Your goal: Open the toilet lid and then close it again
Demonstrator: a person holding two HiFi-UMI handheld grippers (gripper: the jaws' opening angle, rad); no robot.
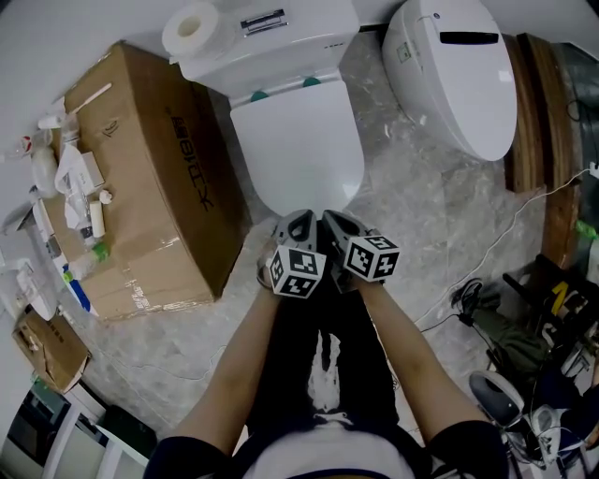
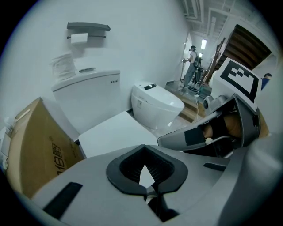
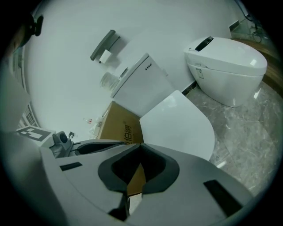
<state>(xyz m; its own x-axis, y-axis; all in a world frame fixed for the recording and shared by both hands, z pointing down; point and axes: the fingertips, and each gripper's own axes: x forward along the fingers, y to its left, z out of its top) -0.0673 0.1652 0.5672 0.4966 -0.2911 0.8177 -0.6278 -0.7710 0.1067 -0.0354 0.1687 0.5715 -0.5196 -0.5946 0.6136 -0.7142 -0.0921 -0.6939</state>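
The white toilet stands against the wall with its lid [image 1: 298, 150] down flat over the bowl, below the tank [image 1: 271, 37]. My left gripper [image 1: 298, 226] and right gripper [image 1: 339, 224] hover side by side just in front of the lid's front edge, apart from it. Both are shut with nothing between the jaws. The left gripper view looks over the shut left gripper [image 2: 146, 174] at the lid [image 2: 115, 134], with the right gripper's body [image 2: 208, 137] beside it. From the right gripper [image 3: 137, 174] the lid [image 3: 177, 128] lies ahead and below.
A cardboard box [image 1: 150, 178] with toiletries on top stands at the toilet's left. A second toilet [image 1: 454, 75] sits to the right on the marble floor. A paper roll [image 1: 192, 28] rests on the tank. Cables and gear [image 1: 524, 318] lie at the right.
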